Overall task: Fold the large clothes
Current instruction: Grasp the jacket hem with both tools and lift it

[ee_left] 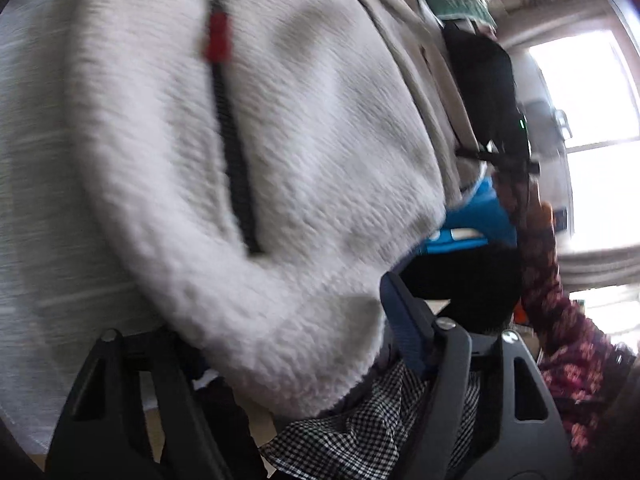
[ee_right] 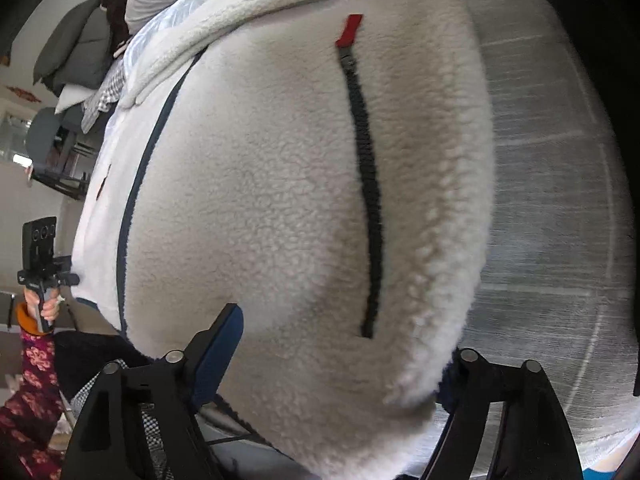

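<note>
Both wide-spread claws, left gripper (ee_left: 280,360) and right gripper (ee_right: 340,380), straddle the fleece jacket (ee_right: 280,200); checkered cloth (ee_left: 360,432) lies lower centre

Daylight floods in from the window (ee_left: 592,92), blown out to white glare. My left wrist view is smeared with motion blur; my right one is sharper. Both bend and darken at the fisheye edges, with soft shadows across the fleece (ee_right: 280,200).
</note>
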The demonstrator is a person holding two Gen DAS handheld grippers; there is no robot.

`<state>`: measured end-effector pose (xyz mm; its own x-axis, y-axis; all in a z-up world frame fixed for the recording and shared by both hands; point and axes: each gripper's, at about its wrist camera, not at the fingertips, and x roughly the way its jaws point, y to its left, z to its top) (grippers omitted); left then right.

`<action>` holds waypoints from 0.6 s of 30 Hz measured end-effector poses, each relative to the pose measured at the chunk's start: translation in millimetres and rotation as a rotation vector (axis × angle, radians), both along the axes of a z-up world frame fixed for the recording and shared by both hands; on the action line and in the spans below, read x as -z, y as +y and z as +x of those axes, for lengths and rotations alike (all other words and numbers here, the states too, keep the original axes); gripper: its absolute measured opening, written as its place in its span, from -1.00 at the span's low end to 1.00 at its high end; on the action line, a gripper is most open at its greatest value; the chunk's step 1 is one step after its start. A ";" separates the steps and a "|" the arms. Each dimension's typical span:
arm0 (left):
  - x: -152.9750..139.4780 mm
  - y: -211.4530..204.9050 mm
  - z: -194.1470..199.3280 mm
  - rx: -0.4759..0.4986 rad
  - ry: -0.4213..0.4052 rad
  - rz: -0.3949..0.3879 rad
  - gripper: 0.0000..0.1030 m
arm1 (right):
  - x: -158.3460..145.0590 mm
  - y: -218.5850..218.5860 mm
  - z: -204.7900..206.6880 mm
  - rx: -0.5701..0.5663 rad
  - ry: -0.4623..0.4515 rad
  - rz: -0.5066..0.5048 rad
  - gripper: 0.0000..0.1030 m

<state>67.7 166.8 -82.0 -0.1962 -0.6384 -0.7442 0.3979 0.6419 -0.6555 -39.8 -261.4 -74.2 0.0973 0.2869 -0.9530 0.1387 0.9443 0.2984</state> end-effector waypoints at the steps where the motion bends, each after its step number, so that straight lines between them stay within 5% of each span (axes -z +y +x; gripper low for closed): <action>1: -1.2 -2.8 -0.4 0.011 -0.003 -0.004 0.17 | -0.1 2.0 1.5 0.000 0.000 0.006 0.36; 5: -2.4 -2.0 2.9 0.002 0.004 -0.014 -0.16 | 0.8 -2.3 4.0 0.054 -0.004 0.066 -0.33; 8: -2.9 -1.9 7.5 -0.042 0.014 -0.008 -0.44 | -2.9 -8.0 4.7 0.102 -0.027 0.109 -0.54; 12: -24.1 -3.6 9.7 -0.088 -0.065 -0.052 -0.65 | -16.8 -3.3 4.9 0.101 -0.091 0.101 -0.60; 18: -71.4 -6.0 23.8 -0.221 -0.253 -0.131 -0.68 | -57.9 8.2 17.5 0.091 -0.251 0.078 -0.63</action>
